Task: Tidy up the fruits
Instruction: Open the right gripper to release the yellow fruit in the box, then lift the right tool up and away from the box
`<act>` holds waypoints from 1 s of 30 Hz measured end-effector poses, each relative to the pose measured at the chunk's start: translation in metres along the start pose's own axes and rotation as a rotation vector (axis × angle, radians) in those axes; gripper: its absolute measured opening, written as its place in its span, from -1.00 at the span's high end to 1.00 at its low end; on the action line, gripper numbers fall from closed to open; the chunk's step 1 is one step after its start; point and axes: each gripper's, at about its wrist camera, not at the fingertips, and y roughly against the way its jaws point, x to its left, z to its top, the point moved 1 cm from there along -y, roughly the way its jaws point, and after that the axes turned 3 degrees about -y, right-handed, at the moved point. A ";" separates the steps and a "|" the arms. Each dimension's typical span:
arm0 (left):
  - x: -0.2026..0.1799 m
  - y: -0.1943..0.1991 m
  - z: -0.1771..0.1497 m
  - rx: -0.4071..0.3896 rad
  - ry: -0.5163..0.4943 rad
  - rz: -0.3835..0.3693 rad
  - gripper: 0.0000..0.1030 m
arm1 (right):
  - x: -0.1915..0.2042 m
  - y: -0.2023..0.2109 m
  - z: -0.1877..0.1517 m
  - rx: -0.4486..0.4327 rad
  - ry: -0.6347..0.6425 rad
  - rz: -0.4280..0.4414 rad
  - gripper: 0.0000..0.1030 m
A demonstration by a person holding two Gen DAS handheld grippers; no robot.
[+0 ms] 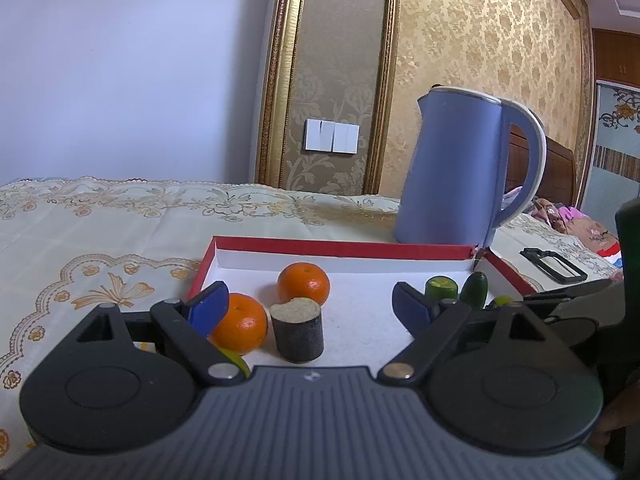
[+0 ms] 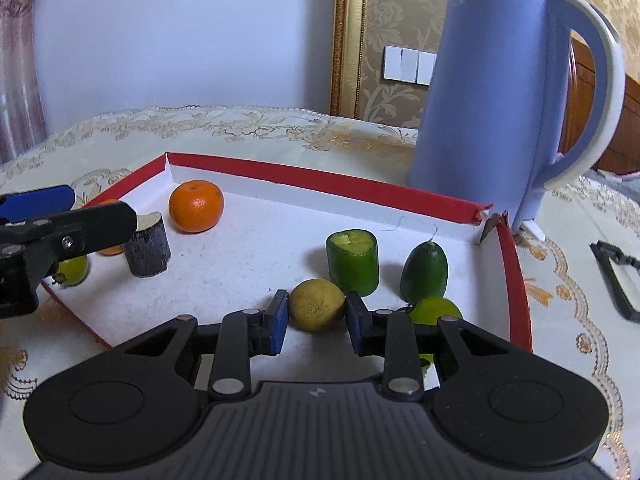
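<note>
tray (image 2: 328,184): red outside, white inside
two oranges (image 1: 304,282): bright orange
cut stump piece (image 1: 298,334): dark, nearly black bark, pale beige top
lemon (image 2: 316,304): dull yellow
cut cucumber piece (image 2: 354,262): green, lighter green on top
whole cucumber (image 2: 424,274): dark green
lime (image 2: 434,310): yellow-green
kettle (image 1: 452,168): lavender blue, white rim
tablecloth (image 1: 100,232): cream, gold floral embroidery
gripper pads (image 2: 280,322): blue
wallpaper (image 1: 480,60): gold damask
</note>
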 end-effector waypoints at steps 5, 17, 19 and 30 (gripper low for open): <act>0.000 0.001 0.000 0.001 -0.001 -0.003 -0.70 | 0.000 0.001 0.000 0.001 -0.005 -0.004 0.40; -0.001 0.001 0.000 0.003 -0.010 -0.003 -0.70 | -0.001 0.004 -0.002 0.010 -0.016 -0.006 0.42; -0.001 0.001 0.000 0.004 -0.008 -0.002 -0.70 | 0.002 0.004 -0.002 0.004 0.000 -0.019 0.42; -0.002 0.001 0.000 0.001 -0.012 -0.003 -0.70 | -0.005 0.010 0.003 0.000 -0.014 -0.051 0.42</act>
